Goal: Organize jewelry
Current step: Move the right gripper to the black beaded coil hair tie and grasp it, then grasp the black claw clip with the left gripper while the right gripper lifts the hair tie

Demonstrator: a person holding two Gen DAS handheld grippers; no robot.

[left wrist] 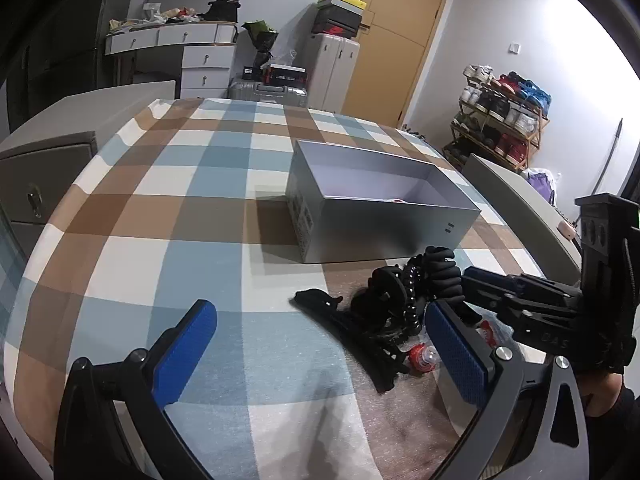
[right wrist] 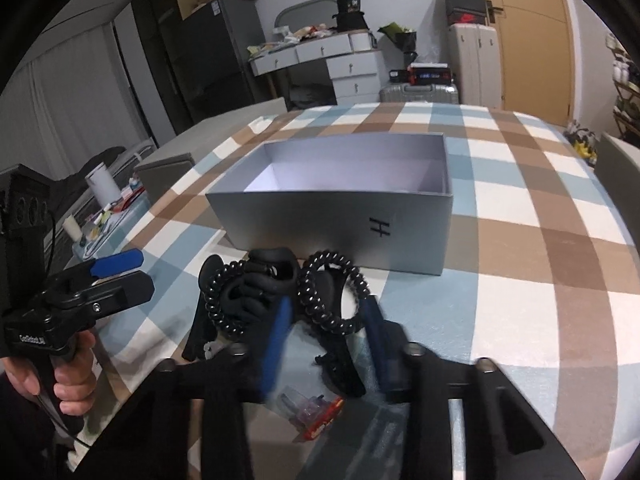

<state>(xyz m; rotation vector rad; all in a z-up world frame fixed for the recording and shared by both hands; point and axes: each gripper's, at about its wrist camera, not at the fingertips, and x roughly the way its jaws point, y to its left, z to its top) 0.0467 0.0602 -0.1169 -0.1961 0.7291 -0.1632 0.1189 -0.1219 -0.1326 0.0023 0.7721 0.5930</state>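
At centre frame on the checked desk (right wrist: pixel 520 200) stands an open grey box (right wrist: pixel 340 220). Below it lies a black tangle of spiral hair ties (right wrist: pixel 332 296) and claw clips (left wrist: pixel 360 320). The right tongs (right wrist: pixel 328 316) straddle one coil, pads not yet pressing; the left tongs (left wrist: pixel 320 340) gape empty.

Cloth, card, plastic and metal on the checked bed

The checked cover (left wrist: pixel 168 208) looks like soft matt woven cloth, faintly fuzzy near the camera. The grey box (right wrist: pixel 336 216) seems to be smooth matt card, paler inside. Near it, the spiral hair ties (right wrist: pixel 332 296) are glossy black plastic coils; the hair claw (left wrist: pixel 384 292) is duller black plastic. The small packets (left wrist: pixel 422 358) are clear, shiny film. The left gripper (left wrist: pixel 320 356) has blue pads (left wrist: pixel 456 356) with a rough dimpled rubbery face on matt black arms with bright metal bolts.
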